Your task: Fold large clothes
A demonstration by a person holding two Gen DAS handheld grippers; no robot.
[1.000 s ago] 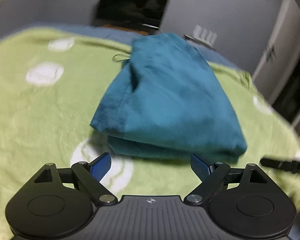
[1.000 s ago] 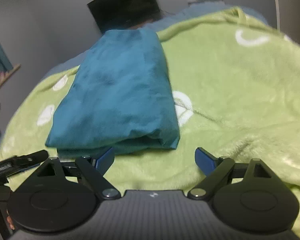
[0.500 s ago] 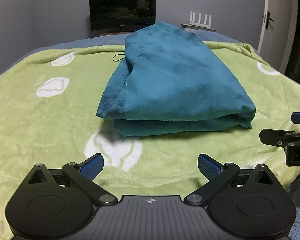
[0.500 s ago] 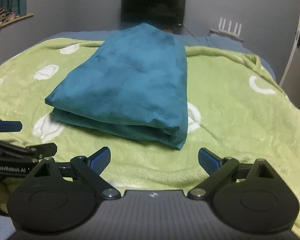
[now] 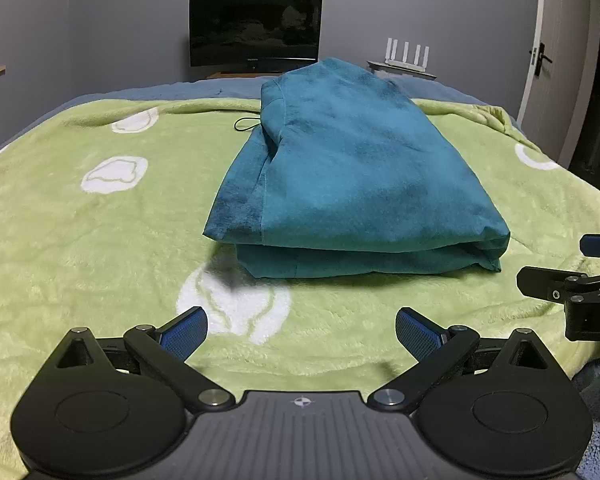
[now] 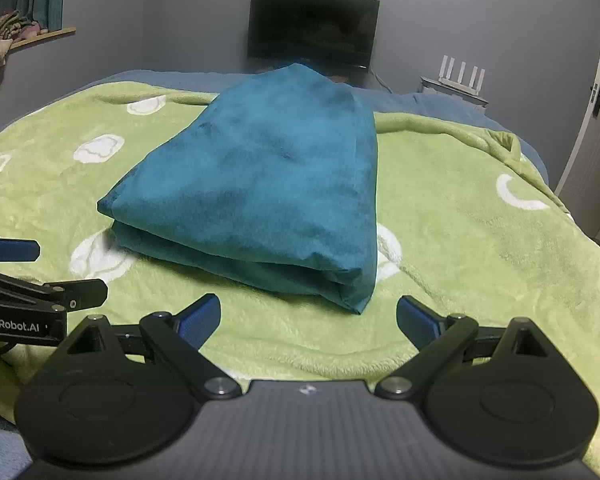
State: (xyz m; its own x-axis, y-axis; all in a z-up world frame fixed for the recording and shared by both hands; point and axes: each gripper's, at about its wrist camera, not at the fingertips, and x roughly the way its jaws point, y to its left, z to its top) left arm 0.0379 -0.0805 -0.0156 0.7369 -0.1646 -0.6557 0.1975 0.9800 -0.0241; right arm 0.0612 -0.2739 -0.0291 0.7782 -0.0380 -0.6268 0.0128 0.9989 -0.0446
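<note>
Grey walls, dark monitor, white door.

Matt teal cloth garment; fluffy green fleece blanket.

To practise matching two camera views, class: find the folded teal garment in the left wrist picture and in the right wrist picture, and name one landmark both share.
Left wrist view: the folded teal garment lies on the green blanket, centre and a little right, its folded end nearest the camera.
Right wrist view: the garment lies centre and a little left.
Shared landmark: the dark monitor on the far wall, behind the garment.
</note>
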